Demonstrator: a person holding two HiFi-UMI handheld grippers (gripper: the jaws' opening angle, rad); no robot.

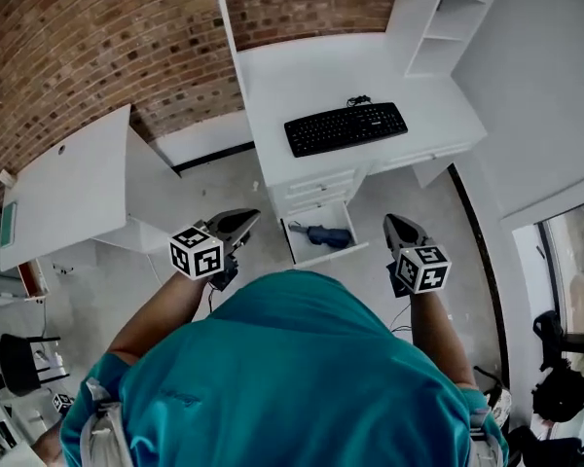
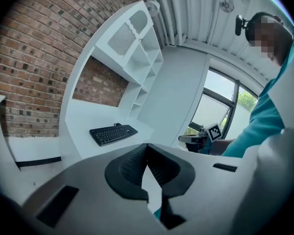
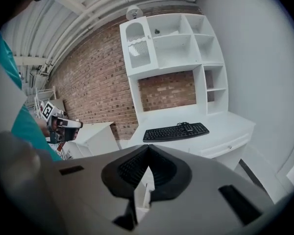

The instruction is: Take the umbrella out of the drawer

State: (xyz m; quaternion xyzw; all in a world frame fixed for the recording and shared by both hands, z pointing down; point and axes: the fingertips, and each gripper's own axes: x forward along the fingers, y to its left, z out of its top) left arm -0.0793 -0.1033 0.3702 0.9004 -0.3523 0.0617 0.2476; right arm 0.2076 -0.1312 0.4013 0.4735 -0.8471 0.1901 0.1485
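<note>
A person faces a white table (image 1: 302, 71). Its low drawer (image 1: 327, 255) stands open, and the dark umbrella (image 1: 323, 234) lies inside. The left tool (image 1: 244, 219) and right tool (image 1: 395, 224) hover on either side, both pressed together and empty. Unless one spreads first, it may just shove the umbrella deeper, or knock the drawer.

No legible txt/nos.; keyboard (image 1: 346, 127) legends too small; just coded square markers on left gripper (image 1: 249, 216) & right gripper (image 1: 391, 223).
</note>
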